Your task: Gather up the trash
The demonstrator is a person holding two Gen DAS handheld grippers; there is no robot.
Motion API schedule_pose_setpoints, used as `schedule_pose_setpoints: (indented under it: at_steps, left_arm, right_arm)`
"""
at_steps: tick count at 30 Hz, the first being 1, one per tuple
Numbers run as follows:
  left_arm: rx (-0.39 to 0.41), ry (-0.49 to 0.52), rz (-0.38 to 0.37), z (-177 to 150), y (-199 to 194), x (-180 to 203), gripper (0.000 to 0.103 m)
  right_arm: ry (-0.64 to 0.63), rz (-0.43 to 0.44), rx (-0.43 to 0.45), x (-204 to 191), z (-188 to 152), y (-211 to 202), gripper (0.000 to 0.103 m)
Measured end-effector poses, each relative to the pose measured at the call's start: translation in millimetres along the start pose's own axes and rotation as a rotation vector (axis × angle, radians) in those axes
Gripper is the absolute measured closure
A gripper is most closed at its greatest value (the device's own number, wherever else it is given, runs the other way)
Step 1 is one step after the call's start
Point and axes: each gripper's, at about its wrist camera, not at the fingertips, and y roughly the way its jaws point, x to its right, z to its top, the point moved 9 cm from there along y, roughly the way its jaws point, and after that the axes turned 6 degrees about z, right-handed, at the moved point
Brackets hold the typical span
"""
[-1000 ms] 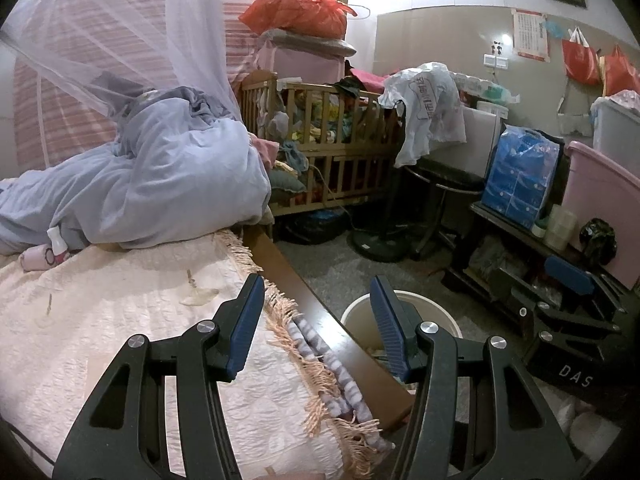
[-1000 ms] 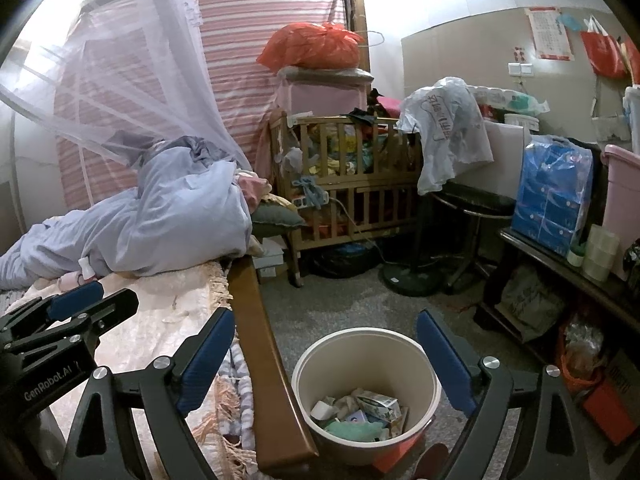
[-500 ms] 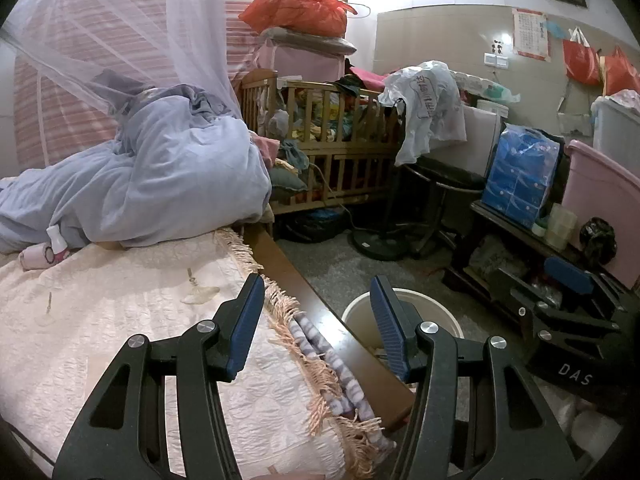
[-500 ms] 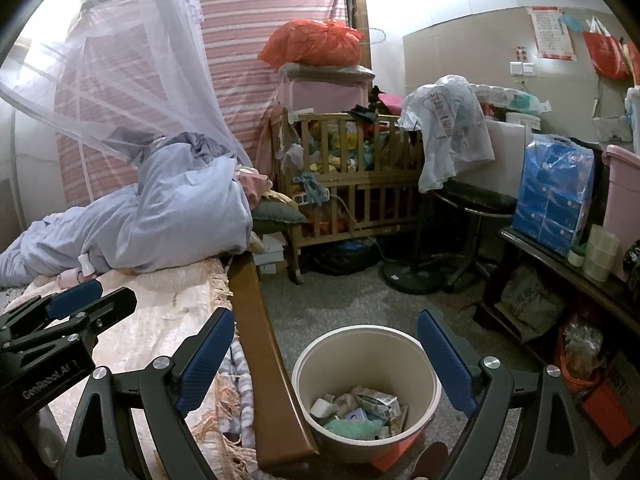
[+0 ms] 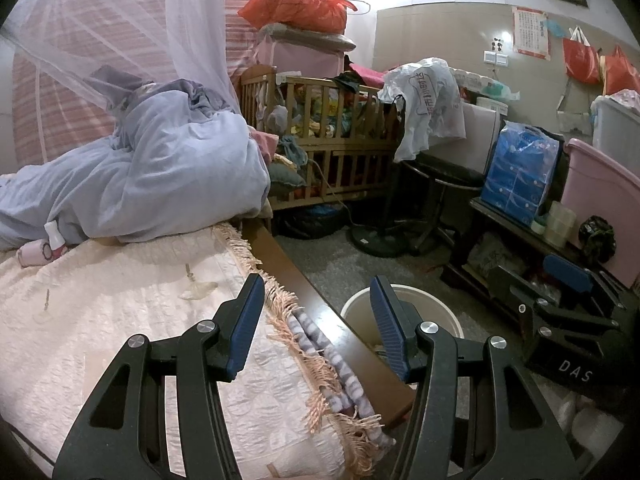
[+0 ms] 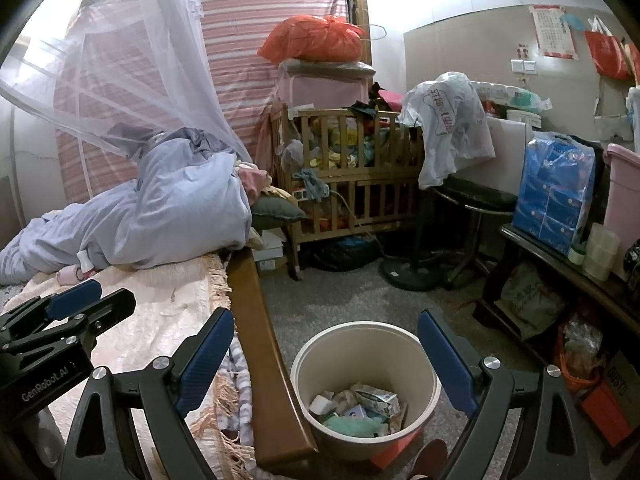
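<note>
- Trash [image 6: 362, 410] sits in the cream bin [image 6: 420, 344] on the floor, right beside the bed's wooden rail [image 6: 260, 360]: small cartons, crumpled paper, a green soft bit.
- R wrist view: my right gripper [image 6: 326, 354] hangs above the bin w/ jaws spread wide, nothing between the pads. My left gripper [image 6: 76, 304] shows at the left edge over the bedspread [image 6: 160, 320].
- Handling, judged: the pieces look light and crushable, cartons semi-stiff, paper soft. Pinch a carton across its flat faces; grab paper by the bulk, not a loose corner.
- Bin itself looks like thin rigid plastic, prob light; if it must move, I'd clamp the rim wall, since the smooth side could slip.
- L wrist view: left gripper [image 5: 316, 320] about half open, empty, over the fringe at the bed edge. Bin [image 5: 444, 308] is partly hidden behind my right finger; its contents barely show here.
- A small pink bottle w/ white cap [image 5: 38, 248] lies by the blue duvet [image 5: 160, 168]; can't tell if it's trash. Looks hard and round, so it may roll: take it across the body.
</note>
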Motion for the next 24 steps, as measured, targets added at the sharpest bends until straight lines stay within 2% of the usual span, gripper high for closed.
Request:
schedule_pose_setpoints:
  at_steps: [24]
  left_arm:
    - [-0.015,-0.007,0.003,-10.6,5.0,1.2,0.049]
  right_arm:
    - [-0.001,0.005,-0.012,5.7,-3.3,1.4,0.011]
